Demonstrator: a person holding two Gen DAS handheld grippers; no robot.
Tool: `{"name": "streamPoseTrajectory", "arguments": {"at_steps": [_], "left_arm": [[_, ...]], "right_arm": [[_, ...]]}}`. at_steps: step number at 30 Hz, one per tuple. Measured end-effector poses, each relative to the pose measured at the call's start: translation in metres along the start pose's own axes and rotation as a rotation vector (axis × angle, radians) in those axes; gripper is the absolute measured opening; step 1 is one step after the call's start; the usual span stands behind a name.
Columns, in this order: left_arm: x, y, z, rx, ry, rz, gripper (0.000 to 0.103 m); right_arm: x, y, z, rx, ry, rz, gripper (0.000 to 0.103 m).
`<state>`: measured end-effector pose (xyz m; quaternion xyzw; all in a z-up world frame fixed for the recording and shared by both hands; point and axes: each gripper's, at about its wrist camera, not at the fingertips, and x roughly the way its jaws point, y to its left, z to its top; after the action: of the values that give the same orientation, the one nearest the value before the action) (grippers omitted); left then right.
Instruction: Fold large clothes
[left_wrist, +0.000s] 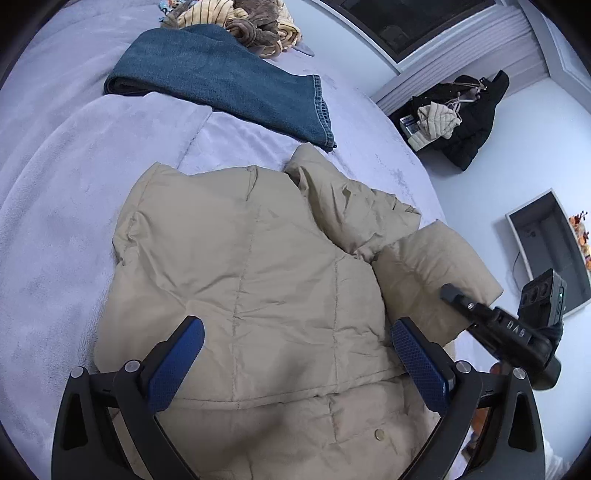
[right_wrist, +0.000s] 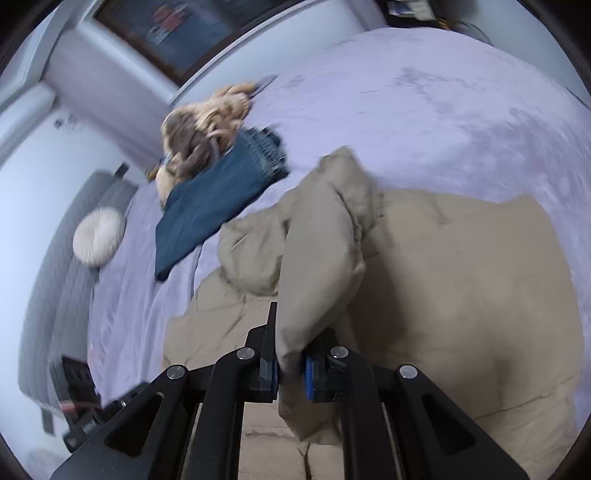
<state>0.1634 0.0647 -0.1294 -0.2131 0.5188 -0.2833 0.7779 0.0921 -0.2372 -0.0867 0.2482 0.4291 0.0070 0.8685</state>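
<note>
Beige padded jacket (left_wrist: 258, 266) lies spread on the lilac bed cover (left_wrist: 55, 206), filling the near part of both views. Left gripper (left_wrist: 297, 343) hangs just above the jacket's lower half with its blue-padded fingers (left_wrist: 177, 365) spread wide, holding nothing. Right gripper (right_wrist: 291, 369) is clamped on a fold of the jacket, a sleeve by the look of it, which rises from between its fingers and droops forward over the body of the garment. Beyond the jacket lie folded blue jeans (left_wrist: 229, 81), touching a heap of striped and brown clothes (left_wrist: 240, 22) at the far edge. A round white cushion (right_wrist: 98, 236) sits by the grey headboard (right_wrist: 59, 280)
</note>
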Motion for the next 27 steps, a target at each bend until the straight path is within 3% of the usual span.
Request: {"name": "streamPoseTrajectory", "arguments": {"at_steps": [3, 5, 7, 9, 10, 14, 19, 22, 24, 25, 26, 27], "left_arm": [[0.001, 0.004, 0.002, -0.031, 0.017, -0.053, 0.102], [0.004, 0.005, 0.002, -0.056, 0.031, -0.103, 0.102], [0.008, 0.004, 0.002, -0.074, 0.042, -0.142, 0.102], [0.014, 0.0, 0.002, -0.074, 0.052, -0.147, 0.102], [0.017, -0.004, 0.003, -0.068, 0.059, -0.145, 0.102], [0.031, -0.015, 0.004, -0.039, 0.098, -0.132, 0.102], [0.056, -0.033, 0.003, 0.022, 0.158, -0.126, 0.102], [0.075, -0.039, 0.0, 0.04, 0.187, -0.093, 0.102], [0.086, -0.043, -0.002, 0.035, 0.198, -0.08, 0.087], [0.093, -0.044, -0.003, 0.033, 0.213, -0.078, 0.057], [0.098, -0.045, -0.003, 0.032, 0.235, -0.072, 0.018], [0.101, -0.046, -0.004, 0.031, 0.247, -0.072, 0.009]], "right_arm": [[0.03, 0.053, -0.024, -0.208, 0.095, -0.051, 0.011], [0.05, 0.073, -0.043, -0.291, 0.168, -0.09, 0.017], [0.067, 0.081, -0.058, -0.338, 0.252, -0.105, 0.046], [0.067, 0.079, -0.067, -0.337, 0.288, -0.083, 0.061], [0.061, 0.074, -0.069, -0.323, 0.293, -0.064, 0.062], [0.015, 0.017, -0.066, -0.186, 0.261, -0.039, 0.068], [-0.058, -0.105, -0.044, 0.061, 0.065, -0.228, 0.074], [-0.082, -0.177, -0.037, 0.258, -0.018, -0.279, 0.077], [-0.084, -0.221, -0.04, 0.424, -0.03, -0.207, 0.077], [-0.08, -0.238, -0.042, 0.506, -0.023, -0.151, 0.077], [-0.074, -0.251, -0.046, 0.576, -0.014, -0.087, 0.077], [-0.067, -0.26, -0.051, 0.638, 0.001, -0.011, 0.077]]}}
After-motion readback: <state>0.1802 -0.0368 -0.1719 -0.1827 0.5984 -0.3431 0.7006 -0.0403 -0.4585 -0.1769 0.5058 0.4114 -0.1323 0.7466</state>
